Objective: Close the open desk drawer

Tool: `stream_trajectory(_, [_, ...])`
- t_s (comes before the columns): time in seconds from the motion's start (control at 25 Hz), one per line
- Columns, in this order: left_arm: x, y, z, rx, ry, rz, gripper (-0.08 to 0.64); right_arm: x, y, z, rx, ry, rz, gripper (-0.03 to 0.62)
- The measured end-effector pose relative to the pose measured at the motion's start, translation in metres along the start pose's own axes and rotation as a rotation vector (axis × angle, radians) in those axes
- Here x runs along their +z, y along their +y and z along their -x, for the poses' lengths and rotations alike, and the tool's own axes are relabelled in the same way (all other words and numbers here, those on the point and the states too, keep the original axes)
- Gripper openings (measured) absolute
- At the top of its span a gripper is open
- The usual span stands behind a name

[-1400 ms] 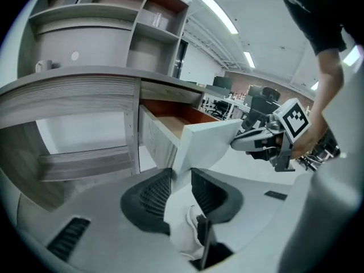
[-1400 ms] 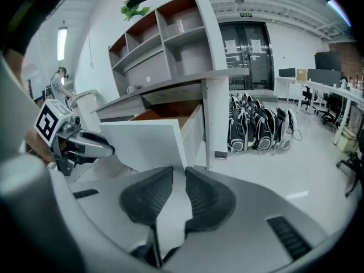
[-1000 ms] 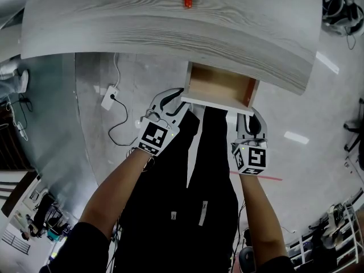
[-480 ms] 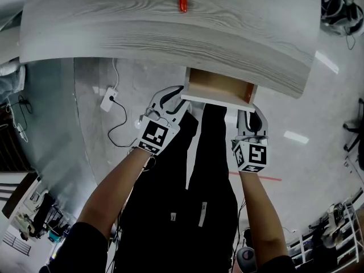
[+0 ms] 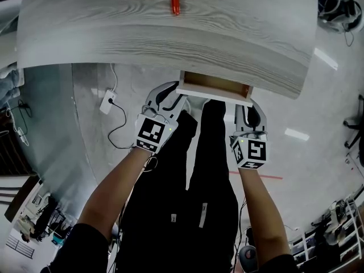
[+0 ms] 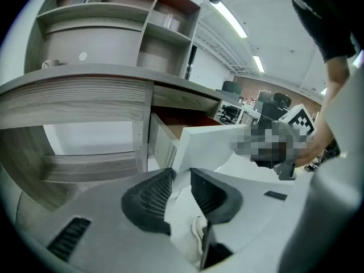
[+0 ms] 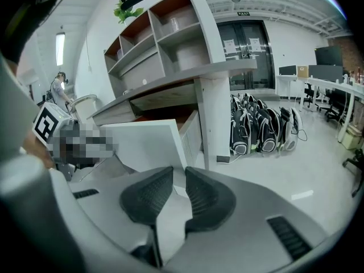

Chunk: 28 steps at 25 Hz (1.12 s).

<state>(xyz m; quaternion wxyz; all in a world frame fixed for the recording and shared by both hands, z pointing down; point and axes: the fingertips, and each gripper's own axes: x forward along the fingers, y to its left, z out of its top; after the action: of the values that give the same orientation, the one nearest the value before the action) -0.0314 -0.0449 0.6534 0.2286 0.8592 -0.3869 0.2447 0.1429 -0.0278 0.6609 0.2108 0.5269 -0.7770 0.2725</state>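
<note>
The drawer [image 5: 213, 83] sticks out only a little from under the grey wood-grain desk [image 5: 170, 38]; a thin strip of its brown inside shows behind its white front. My left gripper [image 5: 172, 95] meets the left end of that front, and my right gripper [image 5: 248, 106] meets the right end. In the left gripper view the white drawer front [image 6: 210, 144] stands just past the left gripper [image 6: 181, 178], whose jaws stand a narrow gap apart. The right gripper [image 7: 179, 178] also has a narrow gap, with the drawer front [image 7: 145, 144] just ahead. Neither gripper holds anything.
A red pen [image 5: 175, 1] lies on the desk top. A power strip [image 5: 106, 102] and its cable lie on the floor at left. The person's dark trousers [image 5: 199, 169] are below the drawer. Backpacks [image 7: 261, 129] line the floor beyond the desk leg; shelves [image 7: 165, 38] rise above.
The drawer has slid further in under the desk, so less of its inside shows. Both grippers have moved forward with its front.
</note>
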Motion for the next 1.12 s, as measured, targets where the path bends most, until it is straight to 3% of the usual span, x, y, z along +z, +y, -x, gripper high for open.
stream_trajectory(1.12, [0.019,0.019,-0.02,0.026,-0.044,0.044,0.114,0.023,-0.014,-0.023,-0.022,-0.032,-0.008,0.083])
